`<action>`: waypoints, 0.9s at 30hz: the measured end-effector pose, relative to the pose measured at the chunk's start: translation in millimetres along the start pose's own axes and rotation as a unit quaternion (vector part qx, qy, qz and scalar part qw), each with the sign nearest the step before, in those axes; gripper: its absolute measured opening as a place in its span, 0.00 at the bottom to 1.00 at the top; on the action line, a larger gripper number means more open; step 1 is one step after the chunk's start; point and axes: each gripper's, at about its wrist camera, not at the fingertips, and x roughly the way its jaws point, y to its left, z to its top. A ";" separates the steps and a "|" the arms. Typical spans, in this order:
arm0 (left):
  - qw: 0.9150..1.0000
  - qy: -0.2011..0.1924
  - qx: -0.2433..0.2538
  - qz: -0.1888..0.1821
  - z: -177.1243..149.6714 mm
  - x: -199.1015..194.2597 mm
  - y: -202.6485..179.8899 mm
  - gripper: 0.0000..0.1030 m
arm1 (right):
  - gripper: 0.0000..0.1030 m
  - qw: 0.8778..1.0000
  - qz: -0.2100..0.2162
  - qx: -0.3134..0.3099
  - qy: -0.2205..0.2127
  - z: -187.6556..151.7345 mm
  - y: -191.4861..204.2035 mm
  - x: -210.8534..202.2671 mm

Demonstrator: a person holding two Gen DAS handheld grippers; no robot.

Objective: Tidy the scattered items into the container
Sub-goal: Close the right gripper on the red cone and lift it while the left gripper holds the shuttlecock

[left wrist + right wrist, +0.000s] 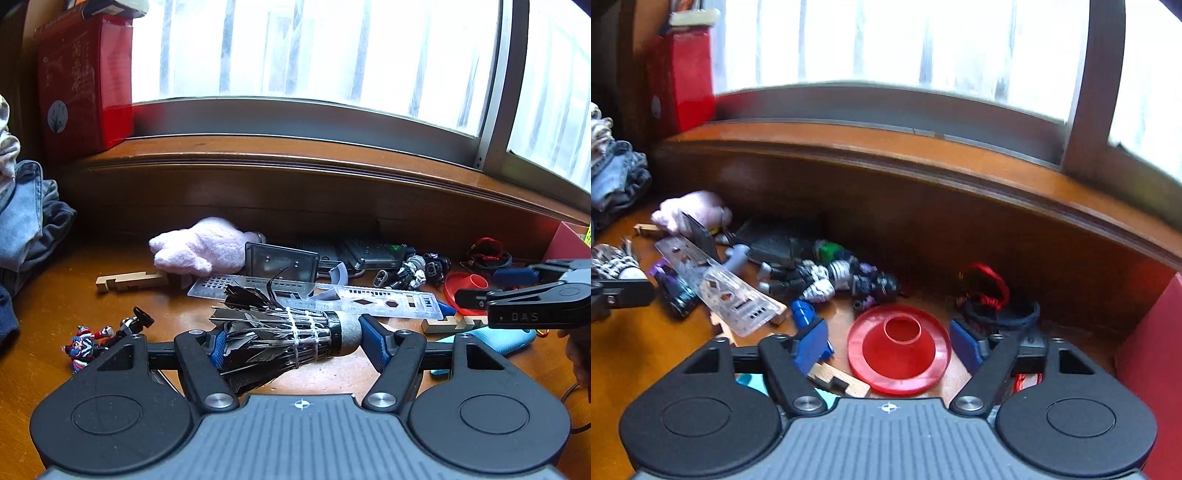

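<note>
My left tool point(290, 341) is clamped on a black feathered shuttlecock with a grey cork nose point(284, 341), gripped end to end: one blue pad sits in the feather skirt, the other on the cork. It looks held just above the wooden worktop point(55, 306), though I can't tell for sure that it's lifted clear.

My right tool point(892, 345) stands wide with nothing in it, straddling a red plastic funnel-shaped disc with a raised neck point(899, 350) that sits on the worktop below the dark wooden window sill point(923, 162). Neither pad touches it.

The container is, I'm guessing, the red box wall point(1148, 369) at the right edge of the worktop, just past my right tool. I only see one side of it, so I can't say what's inside.

For the funnel, I'd go lower and close on the neck or across the rim, squarely, since that slick plastic will probably squirt out of a tilted pinch. The red cord bracelet point(984, 286) behind it is close, so keep the far pad clear.

For the shuttlecock, gentle squeeze only; the feathers are already ragged. Plenty left: a clear plastic stencil ruler point(332, 295), a pink plush toy point(203, 245), and some small robot figures point(831, 277).
</note>
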 end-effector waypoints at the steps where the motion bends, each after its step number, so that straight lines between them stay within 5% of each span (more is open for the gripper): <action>1: 1.000 -0.001 -0.001 -0.001 0.1 -0.3 0.3 0.66 | 0.68 1.000 -0.004 0.009 0.003 -0.9 -2.4 1.3; 16: 1.000 0.004 -0.006 -0.002 -1.3 0.5 2.2 0.66 | 0.80 1.000 0.014 0.009 0.019 -0.9 -3.3 23.9; 27: 1.000 0.002 -0.002 -0.005 -1.5 -1.4 -1.2 0.66 | 0.69 1.000 0.002 0.025 0.004 -2.2 -10.0 19.1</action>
